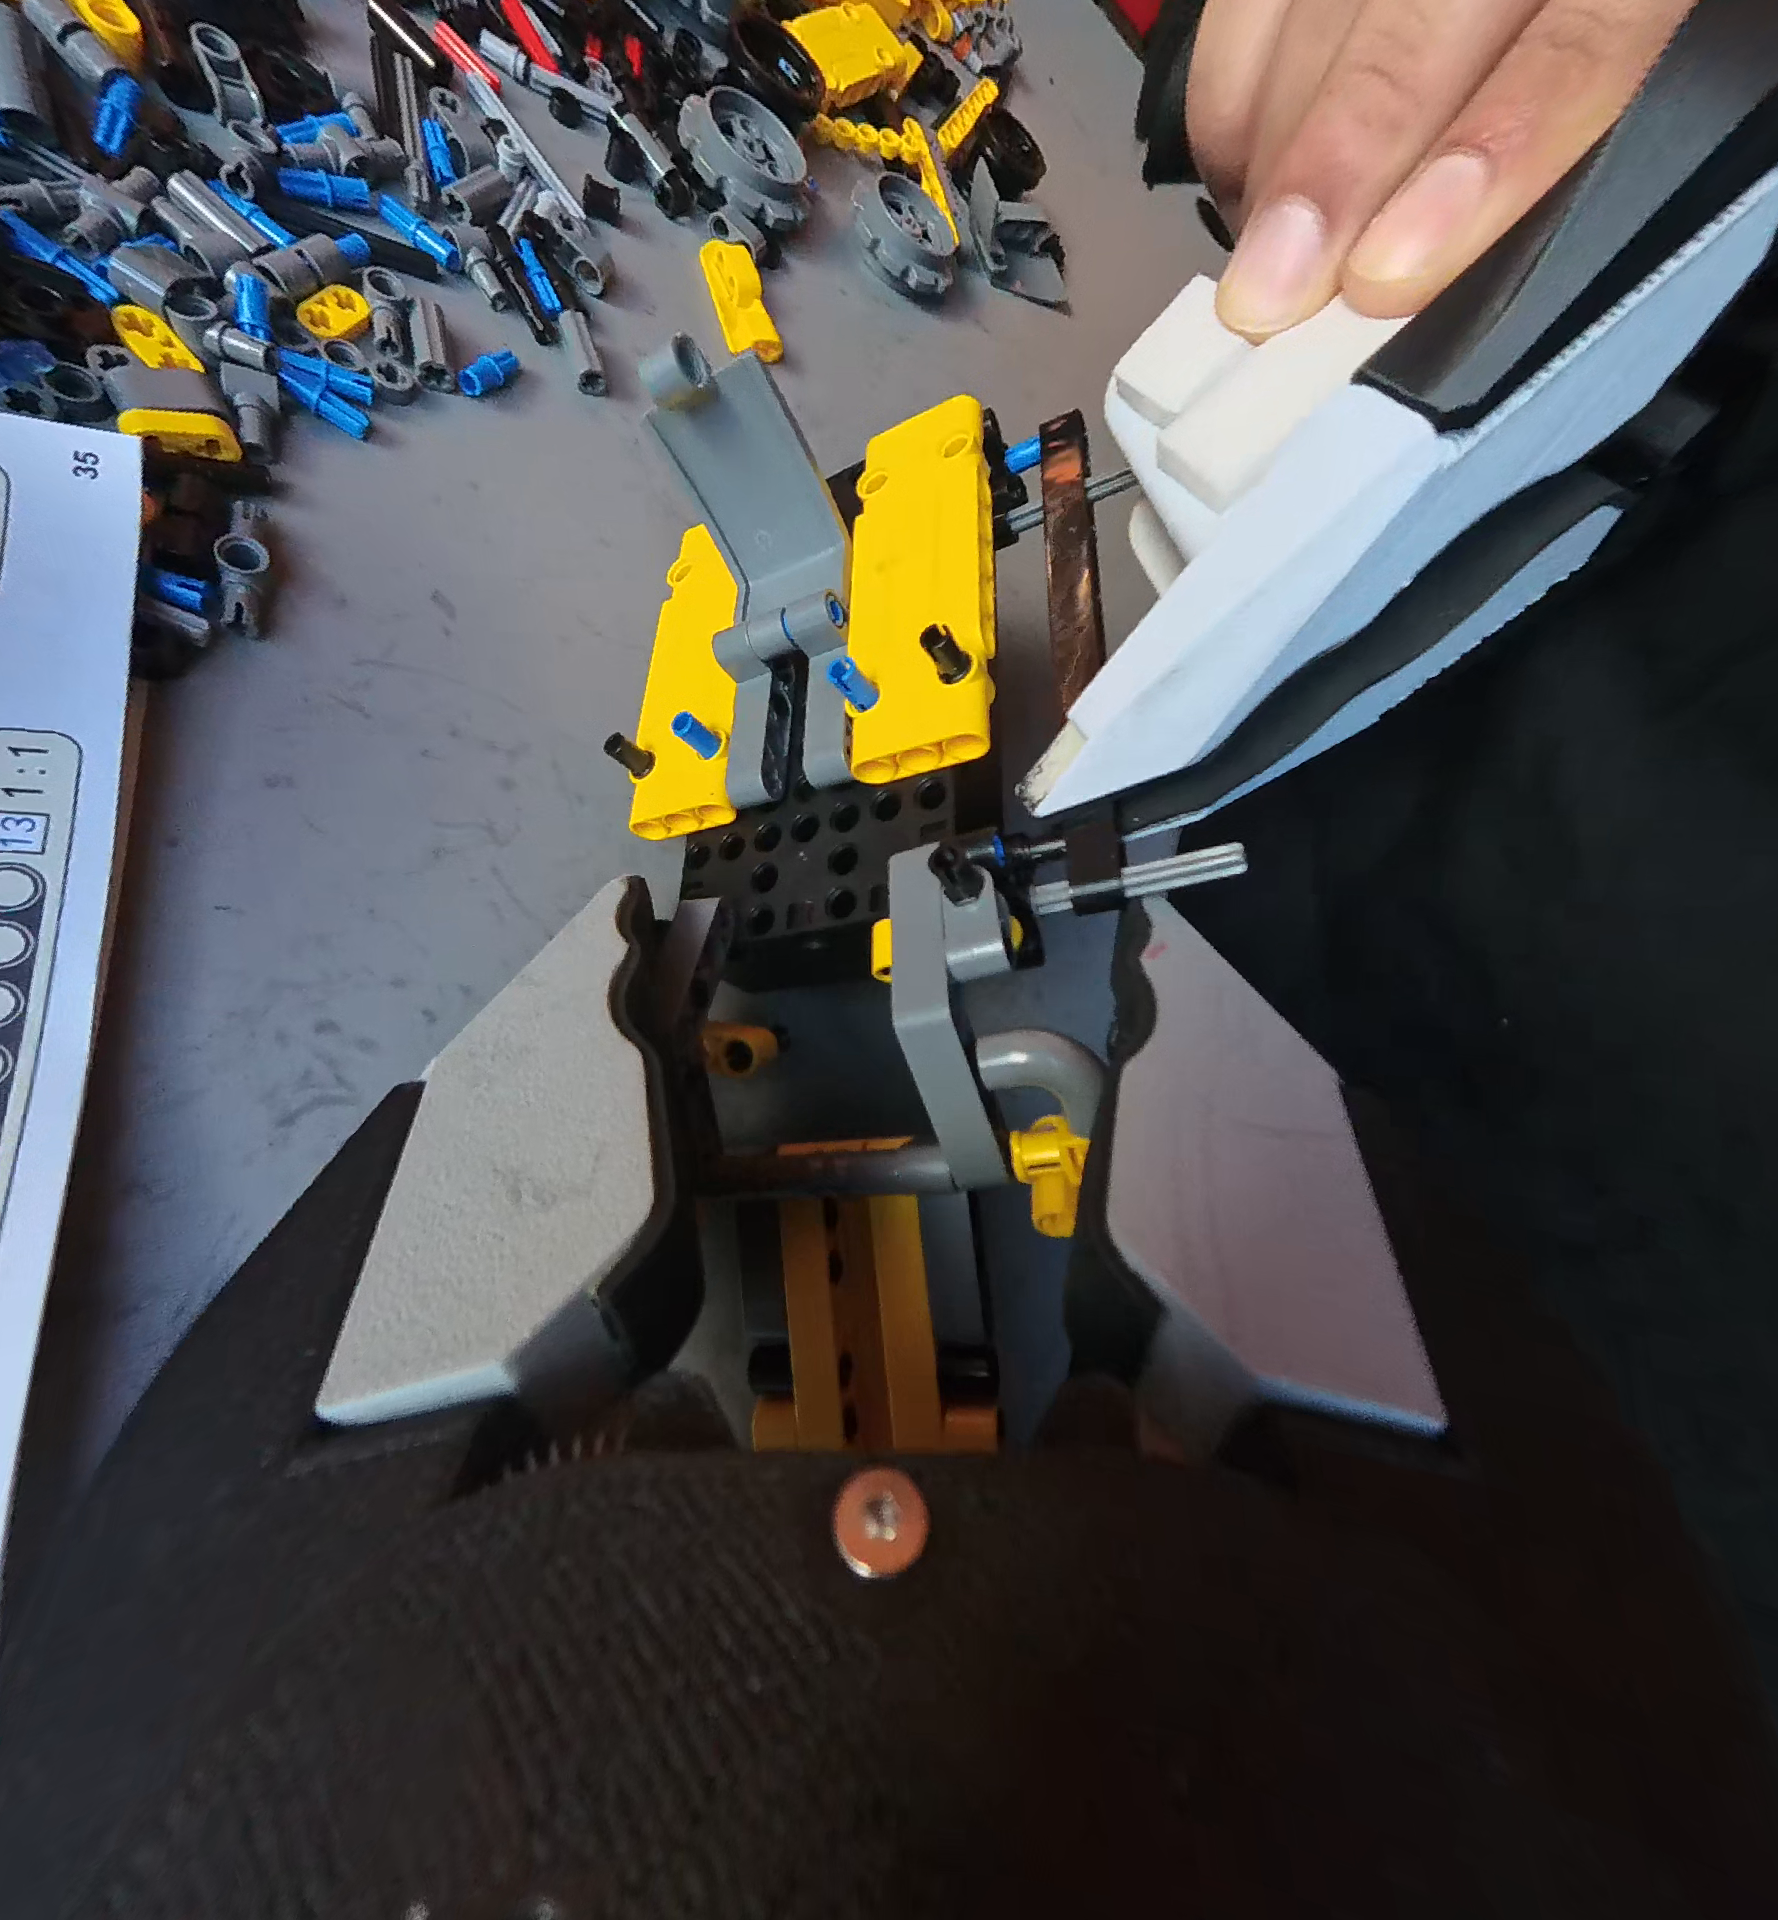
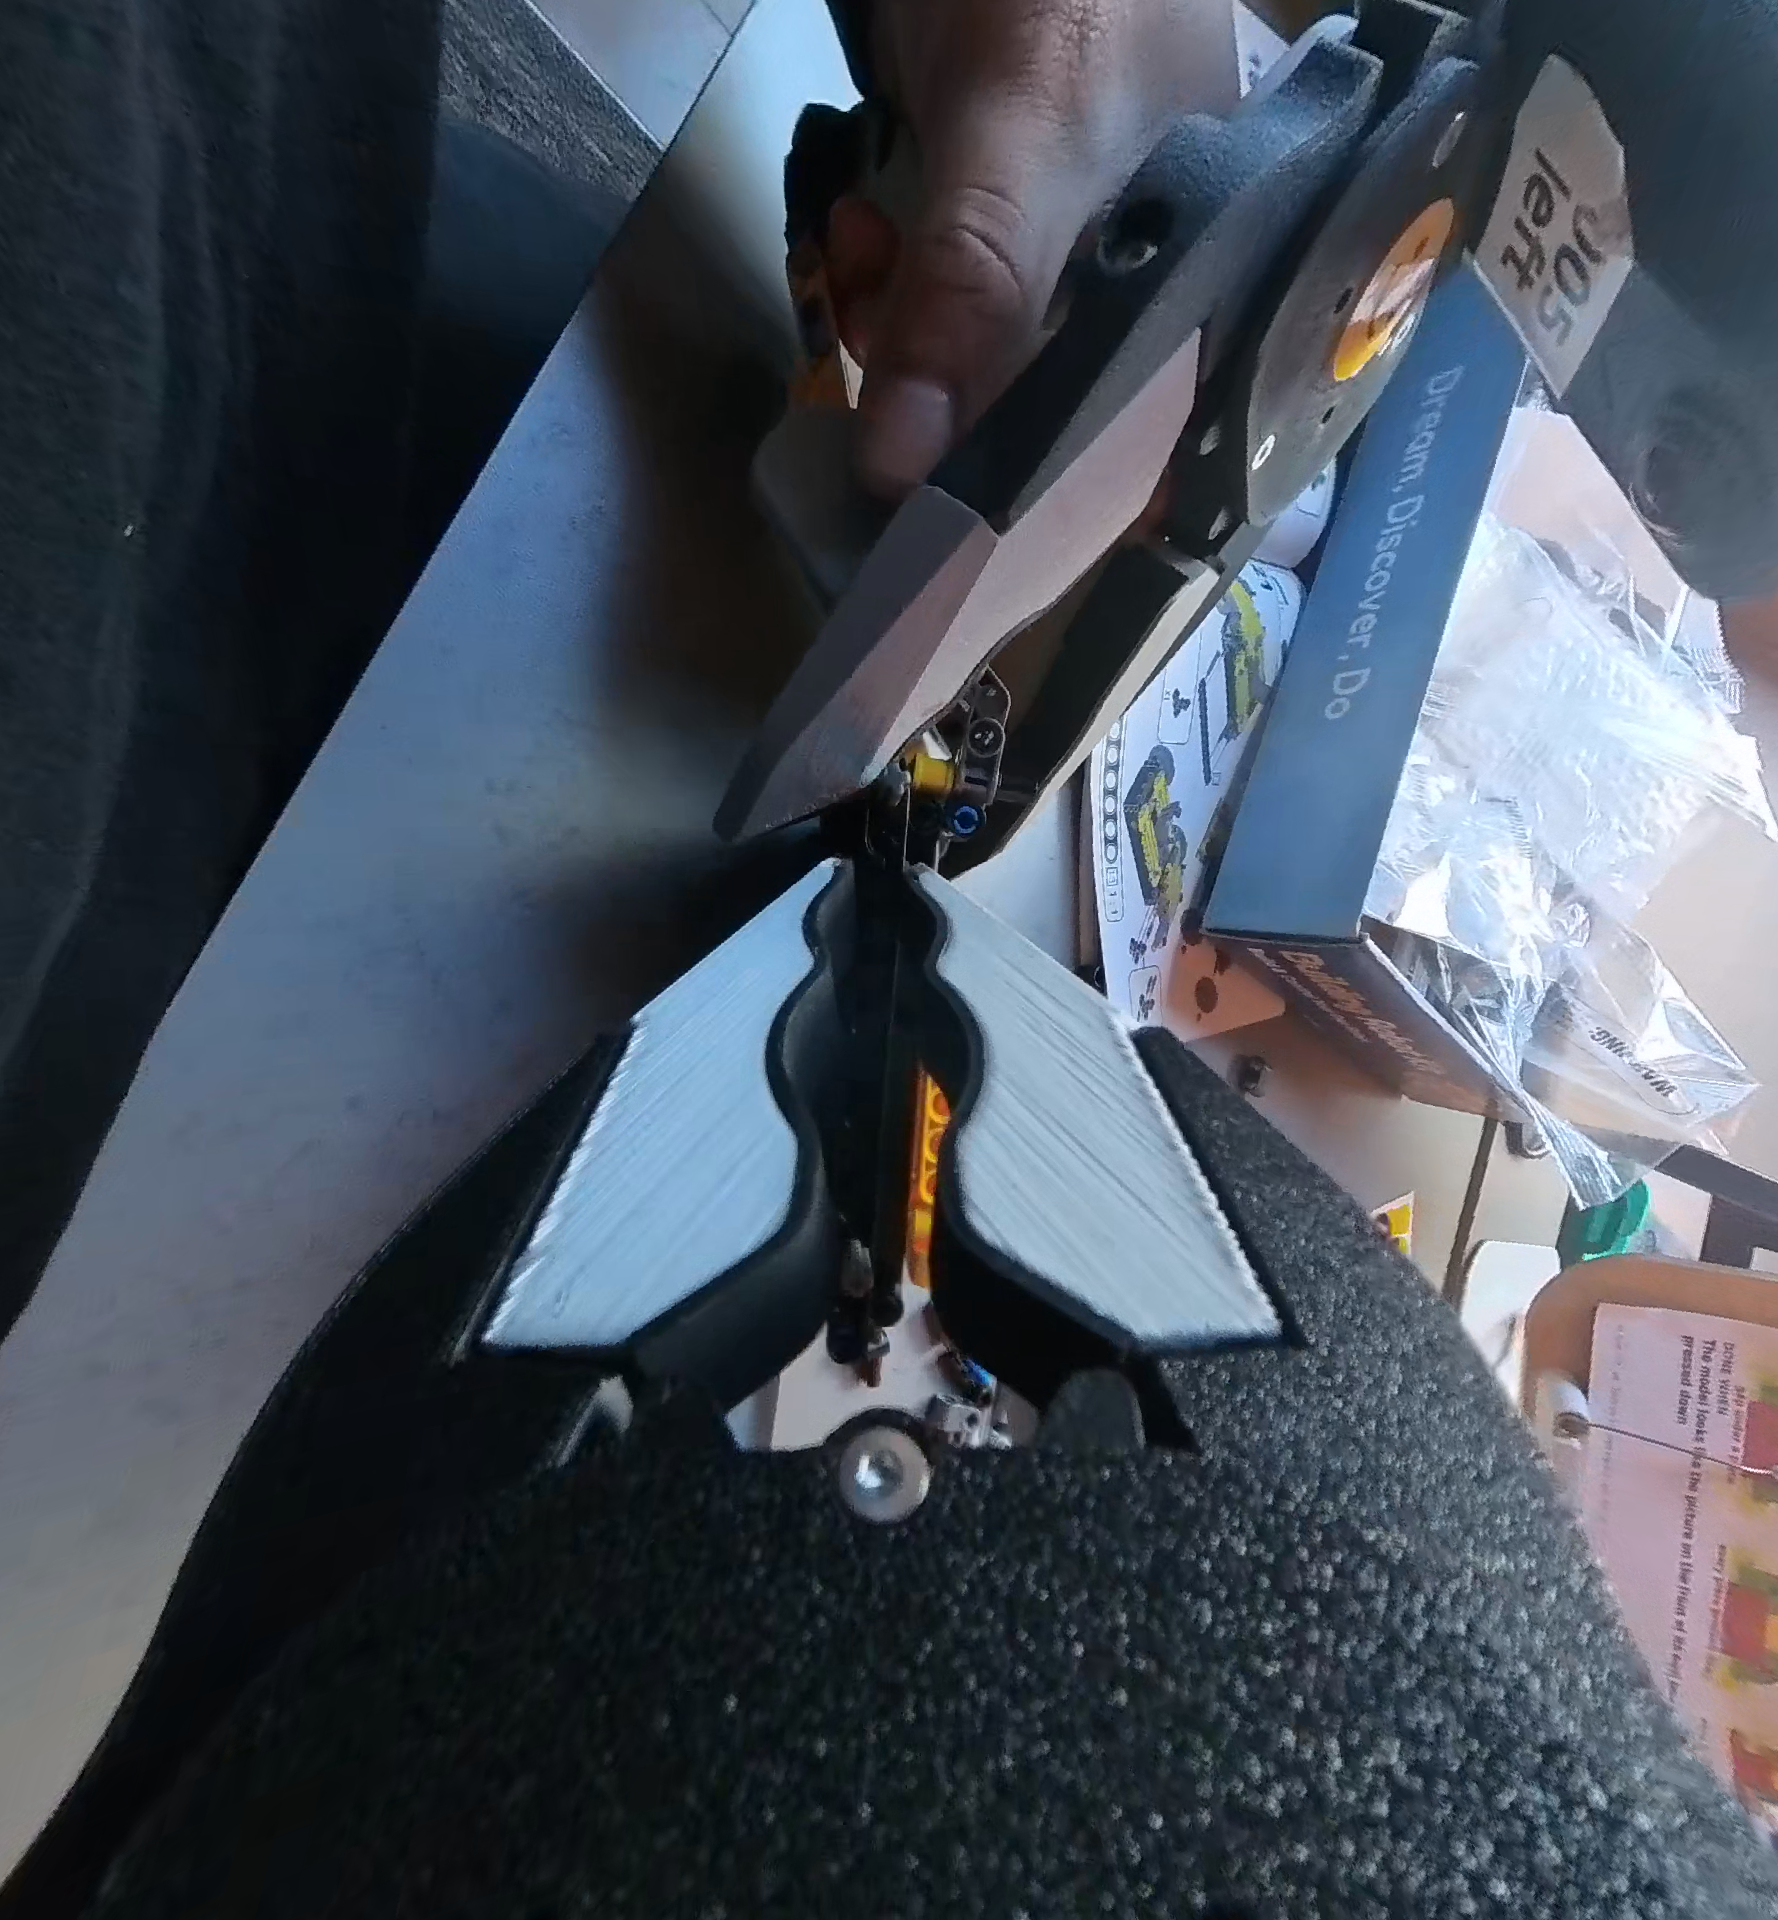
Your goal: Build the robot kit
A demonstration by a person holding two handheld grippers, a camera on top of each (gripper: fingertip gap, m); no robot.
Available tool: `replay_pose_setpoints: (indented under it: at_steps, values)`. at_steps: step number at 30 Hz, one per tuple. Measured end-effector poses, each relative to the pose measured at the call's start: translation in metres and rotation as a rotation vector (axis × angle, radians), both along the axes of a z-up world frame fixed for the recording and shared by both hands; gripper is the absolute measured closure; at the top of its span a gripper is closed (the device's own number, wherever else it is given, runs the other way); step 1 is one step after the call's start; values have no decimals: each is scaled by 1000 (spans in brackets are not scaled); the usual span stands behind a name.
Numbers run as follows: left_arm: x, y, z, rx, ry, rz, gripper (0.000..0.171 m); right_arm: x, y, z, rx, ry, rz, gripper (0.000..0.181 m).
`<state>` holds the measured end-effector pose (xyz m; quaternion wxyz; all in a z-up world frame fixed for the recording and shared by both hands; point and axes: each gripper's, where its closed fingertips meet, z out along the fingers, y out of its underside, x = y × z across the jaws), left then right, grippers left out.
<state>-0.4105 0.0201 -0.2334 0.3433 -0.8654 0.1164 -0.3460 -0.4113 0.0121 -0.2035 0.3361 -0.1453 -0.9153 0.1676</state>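
Note:
My left gripper (image 1: 890, 914) is shut on a yellow, black and grey brick model (image 1: 833, 831) and holds it above the grey table (image 1: 397, 727). Two yellow panels (image 1: 921, 582) and a grey curved panel (image 1: 750, 488) stick out past the fingertips. My right gripper (image 2: 880, 883) is shut on a thin black beam (image 2: 880, 1039) at the model's right side, seen edge-on between its pads. In the left wrist view the right gripper (image 1: 1046, 795) comes in from the upper right, against that beam (image 1: 1067, 582), with a hand (image 1: 1384, 156) on it. The left gripper (image 2: 926, 727) also shows above in the right wrist view.
A heap of loose blue, grey, black and yellow parts (image 1: 345, 208) lies at the back of the table. An instruction booklet (image 1: 12, 831) lies at the left. A blue box (image 2: 1384, 623), clear plastic bags (image 2: 1591, 779) and a wooden tray (image 2: 1550, 1340) stand to the right. My two grippers' fingertips are within a few centimetres of each other.

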Motion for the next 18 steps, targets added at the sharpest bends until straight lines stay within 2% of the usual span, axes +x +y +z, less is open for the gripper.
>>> replay_pose_setpoints:
  at_steps: [7, 15, 18]
  values:
    - [0, 1, -1, 15, 46, -2, 85, 2, -1, -2, -71, 12, -32, 173]
    - [-2, 5, -2, 62, 112, -12, 85, 3, 0, -4, -278, 2, -157, 171]
    - [-2, 4, -4, 96, 179, -25, 85, 6, -3, -9, -326, -4, -176, 170]
